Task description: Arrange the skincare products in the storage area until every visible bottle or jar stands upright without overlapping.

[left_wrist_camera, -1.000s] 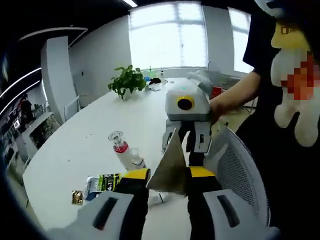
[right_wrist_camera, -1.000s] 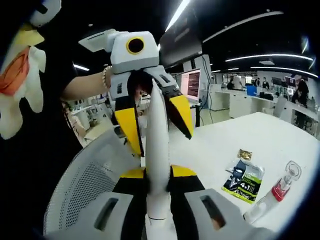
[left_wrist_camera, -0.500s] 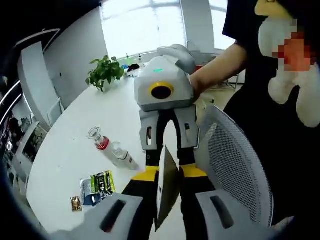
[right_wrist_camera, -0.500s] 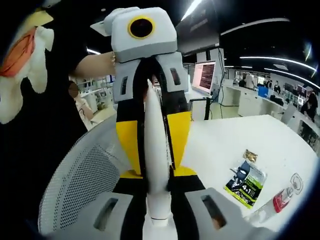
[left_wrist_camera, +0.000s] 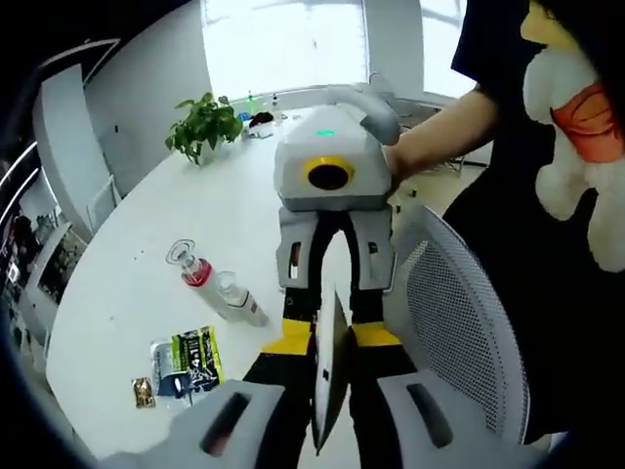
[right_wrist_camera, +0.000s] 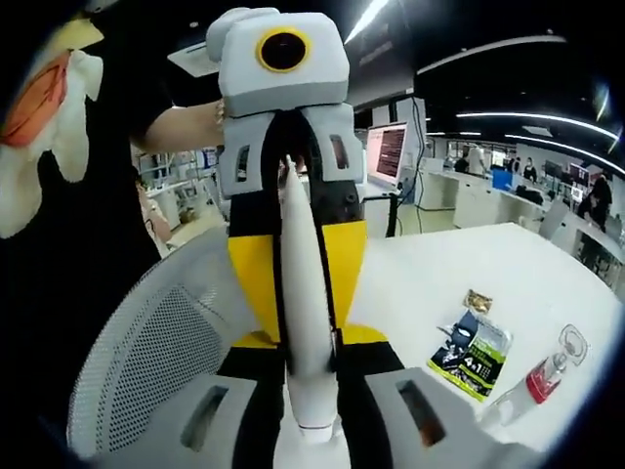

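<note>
The left gripper (left_wrist_camera: 332,391) and right gripper (right_wrist_camera: 311,366) face each other nose to nose above the table edge, both sets of jaws closed on the same tube (right_wrist_camera: 303,322), one at each end. The person's hand (left_wrist_camera: 376,107) wraps the right gripper's top, the forearm (left_wrist_camera: 439,147) bare below a short dark sleeve.

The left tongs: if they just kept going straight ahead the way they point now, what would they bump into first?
Most likely the right tongs, which face them head-on. Both pairs are shut on the same white tube, the left tongs at the flat end, so there looks to be little room between them, though depth is hard to judge.
</note>
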### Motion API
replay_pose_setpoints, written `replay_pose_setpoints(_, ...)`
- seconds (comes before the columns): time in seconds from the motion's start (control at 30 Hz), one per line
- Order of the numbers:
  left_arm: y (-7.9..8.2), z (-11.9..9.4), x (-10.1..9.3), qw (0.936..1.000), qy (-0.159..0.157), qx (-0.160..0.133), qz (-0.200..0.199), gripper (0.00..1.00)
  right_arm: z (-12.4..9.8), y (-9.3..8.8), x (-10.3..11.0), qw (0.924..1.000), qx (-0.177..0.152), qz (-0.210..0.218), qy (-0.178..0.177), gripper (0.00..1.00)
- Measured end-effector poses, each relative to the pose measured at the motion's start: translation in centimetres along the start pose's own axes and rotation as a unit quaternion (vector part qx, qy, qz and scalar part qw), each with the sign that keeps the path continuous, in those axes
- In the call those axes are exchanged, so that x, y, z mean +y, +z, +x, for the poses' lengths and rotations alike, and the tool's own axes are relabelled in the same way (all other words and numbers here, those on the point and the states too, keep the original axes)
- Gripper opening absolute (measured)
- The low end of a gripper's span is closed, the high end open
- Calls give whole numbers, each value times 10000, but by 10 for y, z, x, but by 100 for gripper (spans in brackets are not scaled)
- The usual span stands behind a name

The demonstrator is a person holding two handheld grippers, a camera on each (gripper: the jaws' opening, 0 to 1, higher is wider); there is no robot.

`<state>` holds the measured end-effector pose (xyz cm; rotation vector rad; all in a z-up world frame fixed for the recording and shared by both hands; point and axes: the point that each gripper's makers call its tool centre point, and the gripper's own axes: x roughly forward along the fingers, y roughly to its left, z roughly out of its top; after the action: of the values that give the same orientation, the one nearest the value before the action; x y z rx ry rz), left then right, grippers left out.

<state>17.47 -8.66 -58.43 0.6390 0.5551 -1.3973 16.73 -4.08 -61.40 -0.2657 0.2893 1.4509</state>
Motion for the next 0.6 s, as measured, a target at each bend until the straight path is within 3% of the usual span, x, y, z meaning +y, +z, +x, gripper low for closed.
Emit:
replay_pose_setpoints(0.1, 2, 4, 10, 10000, 35, 20, -63, 17, -2, 0, -8, 9993, -165, 256, -228, 23)
replay_pose_setpoints(0.23, 3, 10, 15, 9998, 12, 113, 139, 17, -5, -4, -14, 9982, -250, 402, -368, 30)
replay_pose_setpoints(0.6, -3, 23, 34, 9989, -94, 301, 333, 17, -15, -35, -19, 9932, 74, 802, -837, 49)
